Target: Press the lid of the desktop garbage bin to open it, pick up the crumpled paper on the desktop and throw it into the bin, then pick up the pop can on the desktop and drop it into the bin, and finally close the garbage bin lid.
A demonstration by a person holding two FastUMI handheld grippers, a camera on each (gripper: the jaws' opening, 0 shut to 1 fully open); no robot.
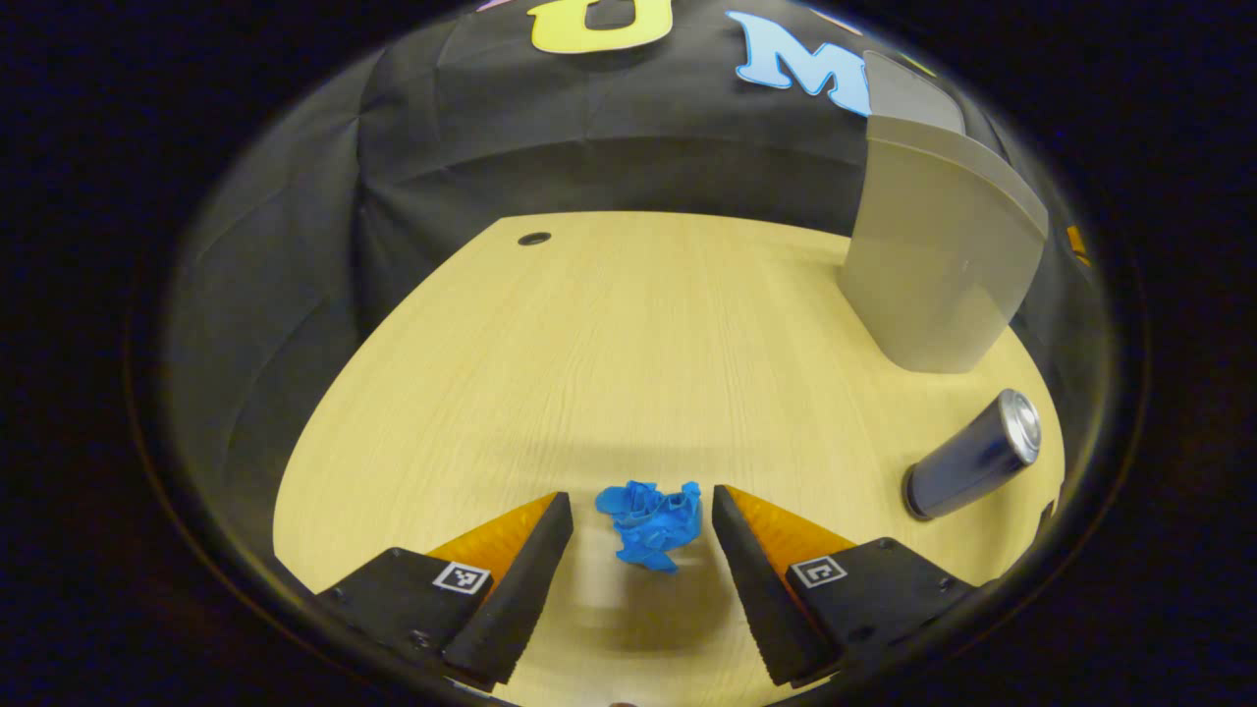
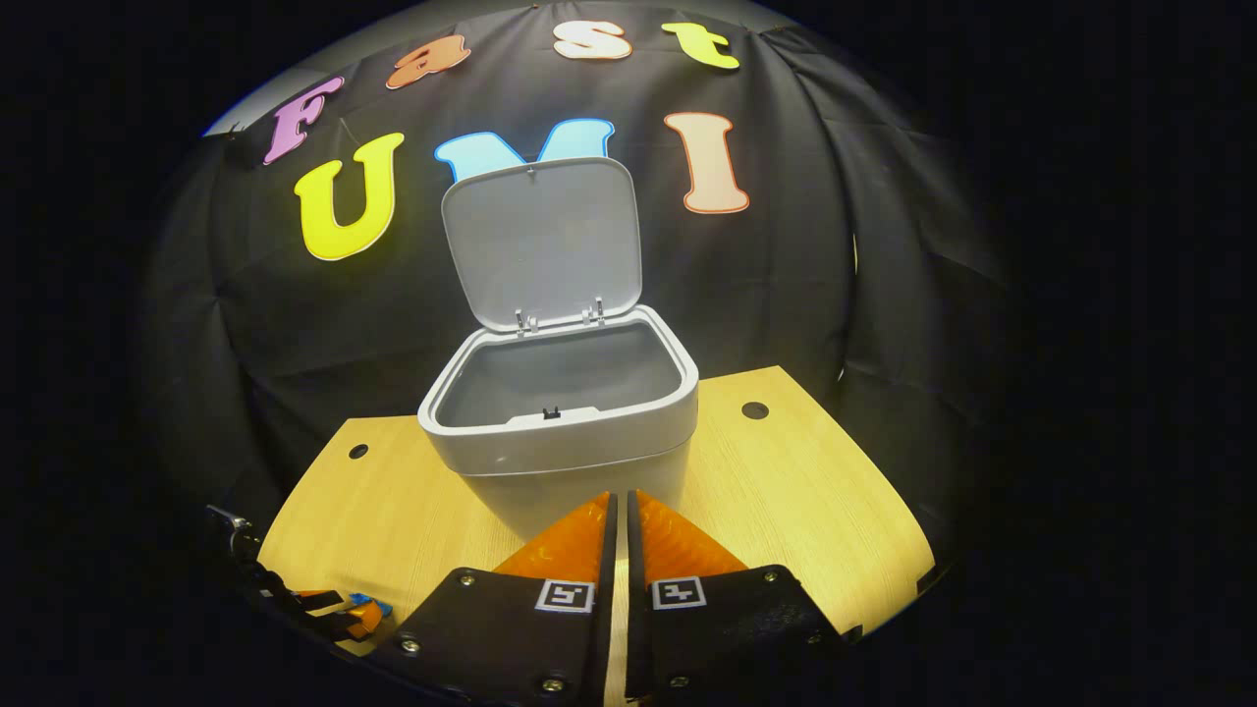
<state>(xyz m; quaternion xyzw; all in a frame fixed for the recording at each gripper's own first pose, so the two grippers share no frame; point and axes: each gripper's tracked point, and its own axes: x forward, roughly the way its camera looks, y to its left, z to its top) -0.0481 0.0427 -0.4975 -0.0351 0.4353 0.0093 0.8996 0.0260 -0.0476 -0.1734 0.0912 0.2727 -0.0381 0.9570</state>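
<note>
Seen in the left gripper view: left gripper point(image 1: 643, 511) low over a pale wood-grain worktop point(image 1: 609, 344), jaws spread wide, released, with a crumpled blue paper point(image 1: 653, 522) lying on the worktop between the two fingers point(image 1: 535, 550), touching neither by the look of it, a small gap showing on each side. To the right of the paper and well apart from it, a dark pop can point(image 1: 972, 455) lying on its side, silver top pointing up and to the right, near the worktop's edge. Beyond the can, at the far right, the grey desktop garbage bin point(image 1: 933, 255) standing upright, seen from the side. A small dark round hole point(image 1: 533, 239) near the worktop's far left corner. Black cloth behind everything. Seen in the right gripper view: right gripper point(image 2: 620, 511) held in front of the bin, jaws clenched together with only a thin slit between them and nothing gripped. Bin point(image 2: 560, 432) standing on the worktop point(image 2: 795, 511) just beyond the fingertips, lid point(image 2: 540, 241) swung up and back on its rear hinges, standing nearly upright, grey interior open to view. At the lower left edge of that view, part of the other gripper point(image 2: 324, 609) down low, with a scrap of blue beside it.
</note>
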